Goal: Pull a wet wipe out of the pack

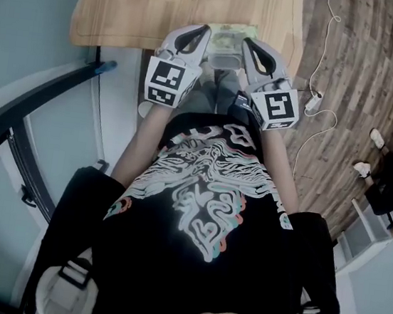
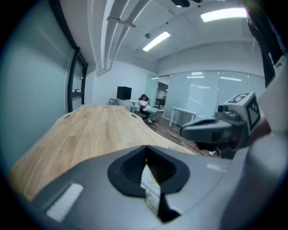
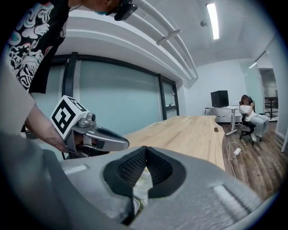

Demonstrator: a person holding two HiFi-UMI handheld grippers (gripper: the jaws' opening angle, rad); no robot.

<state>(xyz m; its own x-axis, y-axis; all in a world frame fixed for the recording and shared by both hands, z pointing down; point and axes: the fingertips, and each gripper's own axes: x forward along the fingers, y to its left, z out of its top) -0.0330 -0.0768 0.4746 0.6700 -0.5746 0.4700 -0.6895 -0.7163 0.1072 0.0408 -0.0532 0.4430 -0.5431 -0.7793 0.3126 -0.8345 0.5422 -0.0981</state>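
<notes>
Head view, looking straight down: both tools are up at the top centre of the frame, angled in toward each other at the near edge of the wooden counter (image 1: 166, 5). The left gripper (image 1: 200, 32) sits left of centre, its marker cube (image 1: 165, 80) facing up. The right gripper (image 1: 247, 44) is just right of it, with its own cube (image 1: 278, 107) tilted toward the lower right. Between the two tips lies the wet wipe pack (image 1: 230, 34), pale green, at the counter's near edge; most of it is covered by the tools.

In the left gripper view the jaws are clenched, ribbed pads meeting at the top of the V, and a pale sliver of the pack shows through the slot underneath. Whether anything is nipped there, I cannot tell.

It's the same in the right gripper view: jaws pressed together, with the pale pack visible in the gap low in the frame and the other tool at centre left.

Lower half of the head view: a black printed T-shirt (image 1: 206, 190). Out right, a white cable (image 1: 324, 112) trails across the wood-plank floor (image 1: 361, 52).
</notes>
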